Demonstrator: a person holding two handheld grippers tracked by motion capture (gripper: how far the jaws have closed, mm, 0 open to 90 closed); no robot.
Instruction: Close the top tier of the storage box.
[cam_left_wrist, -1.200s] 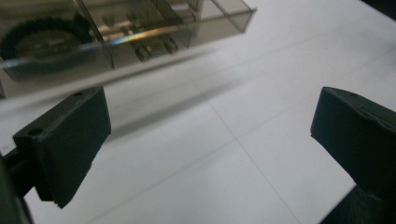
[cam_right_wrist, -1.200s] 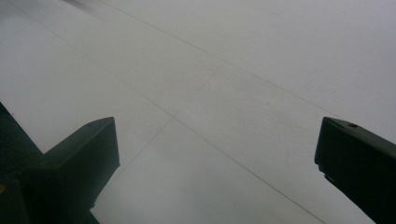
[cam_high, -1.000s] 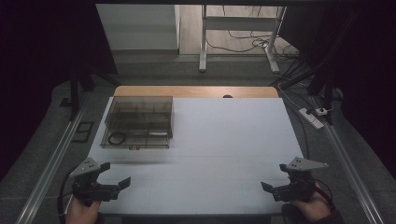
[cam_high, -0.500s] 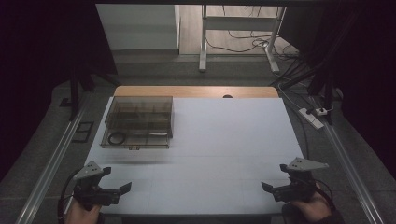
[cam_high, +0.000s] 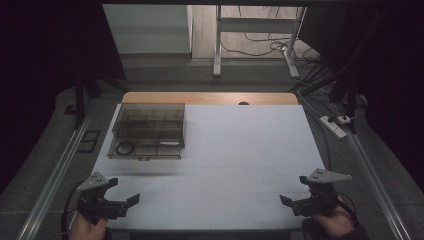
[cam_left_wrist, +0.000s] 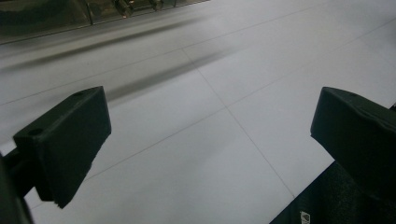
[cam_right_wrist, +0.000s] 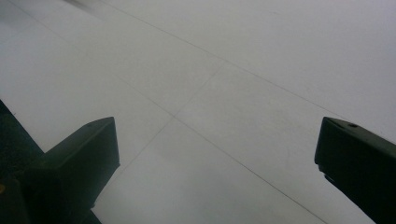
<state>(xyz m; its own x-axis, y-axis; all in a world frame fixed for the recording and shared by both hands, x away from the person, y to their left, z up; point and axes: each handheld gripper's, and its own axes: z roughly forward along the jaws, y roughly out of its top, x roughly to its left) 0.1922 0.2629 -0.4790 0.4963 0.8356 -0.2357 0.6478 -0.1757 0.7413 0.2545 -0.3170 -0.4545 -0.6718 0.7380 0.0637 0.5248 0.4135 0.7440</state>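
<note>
Near the front edge of the white tabletop (cam_high: 225, 165), at its left corner, left claw (cam_high: 131, 201) sits low over the surface, jaws wide apart, nothing between them; left gripper view confirms bare white surface between the two black jaws, left claw (cam_left_wrist: 210, 135). At the front right corner, right claw (cam_high: 286, 201) likewise wide open and empty, jaws pointing inward toward the middle; right gripper view has plain tabletop between the jaws, right claw (cam_right_wrist: 215, 154). Transparent smoky plastic compartment box (cam_high: 148, 131) lies at the far left of the tabletop, well apart from both claws; a dark ring (cam_high: 125, 148) lies in its front-left compartment. Box's front edge (cam_left_wrist: 70, 14) is visible at the top of the left gripper view
</note>
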